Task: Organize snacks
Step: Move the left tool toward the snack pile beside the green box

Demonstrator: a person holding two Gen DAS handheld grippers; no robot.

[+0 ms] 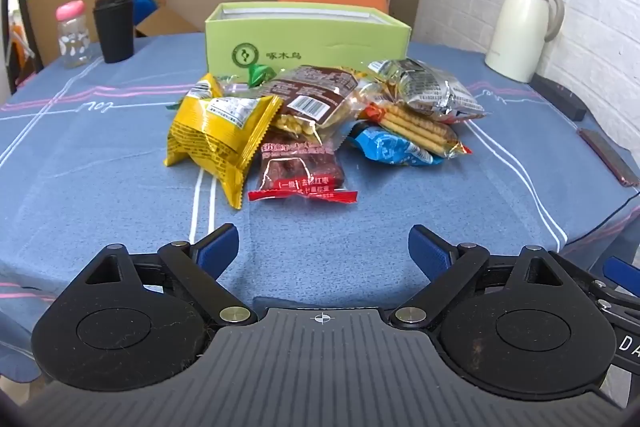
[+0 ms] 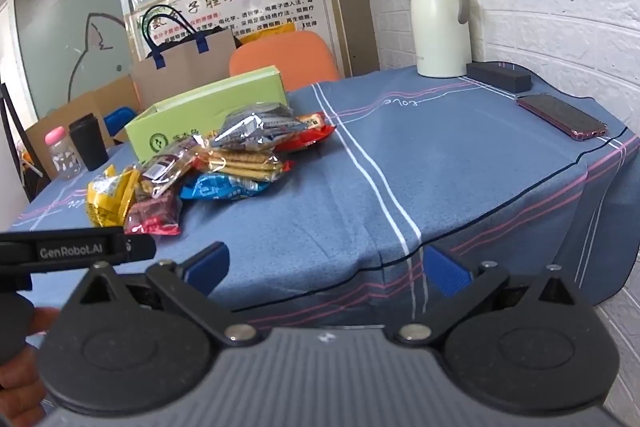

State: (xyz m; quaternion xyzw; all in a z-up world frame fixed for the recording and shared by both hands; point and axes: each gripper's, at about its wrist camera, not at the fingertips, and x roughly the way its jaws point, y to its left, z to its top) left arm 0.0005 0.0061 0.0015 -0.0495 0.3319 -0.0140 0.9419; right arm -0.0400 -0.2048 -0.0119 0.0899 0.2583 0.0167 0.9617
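Both my claws, left (image 1: 322, 247) and right (image 2: 326, 267), are wide open and hold nothing. The snack pile (image 1: 316, 115) sits against the green box (image 1: 306, 35); cup (image 1: 114, 27) and jug (image 1: 522, 27) stand well apart

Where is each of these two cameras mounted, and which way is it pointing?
Left wrist view: sits on the left gripper, looking across the table straight at the snack pile and green box; its two blue-tipped fingers show, spread open.
Right wrist view: sits on the right gripper, nearer the table's corner, facing the white jug and phone, snacks off to the left; its open fingers show, plus the other gripper's body and a bit of hand at left.
Shared: snack pile, green box, jug, blue tablecloth.
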